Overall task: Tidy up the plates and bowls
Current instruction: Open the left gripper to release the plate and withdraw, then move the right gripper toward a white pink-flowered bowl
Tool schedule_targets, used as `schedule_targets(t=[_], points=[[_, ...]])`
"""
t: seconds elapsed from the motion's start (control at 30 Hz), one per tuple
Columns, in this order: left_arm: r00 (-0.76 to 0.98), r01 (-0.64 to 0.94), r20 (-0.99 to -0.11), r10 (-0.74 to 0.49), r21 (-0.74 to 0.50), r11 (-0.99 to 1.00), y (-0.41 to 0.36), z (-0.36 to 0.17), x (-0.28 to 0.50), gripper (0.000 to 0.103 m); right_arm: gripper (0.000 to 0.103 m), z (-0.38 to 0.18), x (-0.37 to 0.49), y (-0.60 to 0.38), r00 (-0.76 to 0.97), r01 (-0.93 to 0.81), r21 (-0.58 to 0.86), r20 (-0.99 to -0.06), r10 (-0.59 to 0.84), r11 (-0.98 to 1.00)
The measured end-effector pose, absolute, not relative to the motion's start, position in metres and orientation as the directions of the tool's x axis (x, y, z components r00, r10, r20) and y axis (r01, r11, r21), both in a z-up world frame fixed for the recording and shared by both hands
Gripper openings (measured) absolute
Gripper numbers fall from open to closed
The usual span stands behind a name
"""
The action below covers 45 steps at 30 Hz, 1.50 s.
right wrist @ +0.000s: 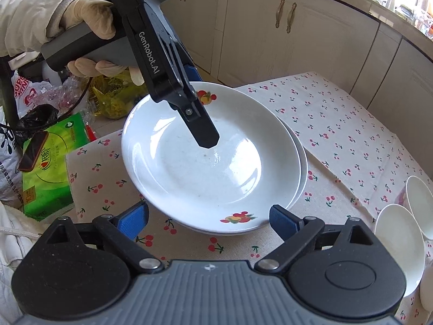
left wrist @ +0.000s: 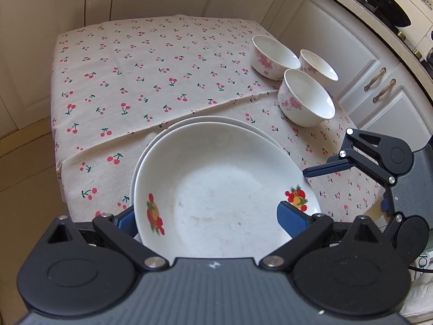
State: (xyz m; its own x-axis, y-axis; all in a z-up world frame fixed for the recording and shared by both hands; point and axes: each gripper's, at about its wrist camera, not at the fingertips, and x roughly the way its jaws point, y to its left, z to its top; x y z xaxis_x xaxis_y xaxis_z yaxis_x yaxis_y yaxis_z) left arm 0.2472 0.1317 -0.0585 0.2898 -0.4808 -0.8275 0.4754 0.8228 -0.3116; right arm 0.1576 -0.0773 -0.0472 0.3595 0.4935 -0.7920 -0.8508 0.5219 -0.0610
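The top plate (left wrist: 216, 189) sat stacked on another near the three bowls (left wrist: 305, 96) — stiff, slick, breakable, best pinched at its rim — the left gripper (left wrist: 208, 219) spread around it, the right gripper (right wrist: 208, 222) open beside.

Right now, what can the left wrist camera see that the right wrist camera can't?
Only the left wrist view shows all three pink-flowered bowls and a black wok on the counter. Only the right wrist view shows the gloved hand holding the left gripper, a green box and a phone. Both show the stacked fruit-print plates on the cherry tablecloth.
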Motion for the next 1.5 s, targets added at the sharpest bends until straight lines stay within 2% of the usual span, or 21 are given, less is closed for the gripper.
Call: schedule_targets(t=[0.47,0.87,1.17,1.33,1.5], points=[[0.303,0.453,-0.826,-0.476,-0.315,0.834,0.137,-0.054,0.240,0.099,0.100,-0.038,0.149,-0.087,0.419,-0.823,-0.089,-0.763,0.493,0.561],[0.357,0.432,-0.826,-0.436,-0.267,0.861,0.141,-0.053,0.233,0.099,0.103,-0.040,0.154,-0.112,0.525,-0.697,-0.080,-0.734,0.431,0.713],[0.532,0.466,-0.738,-0.415,-0.155,0.871,0.126,-0.028,0.207,0.100,0.103,-0.039,0.146,-0.141,0.646,-0.543,-0.080,-0.676,0.354,0.836],[0.626,0.480,-0.685,-0.374,-0.040,0.876,0.095,-0.024,0.181,0.101,0.103,-0.041,0.140,-0.160,0.730,-0.399,-0.077,-0.630,0.265,0.914],[0.663,0.478,-0.643,-0.384,-0.032,0.878,0.064,-0.025,0.160,0.101,0.103,-0.045,0.135,-0.180,0.743,-0.359,-0.090,-0.629,0.227,0.929]])
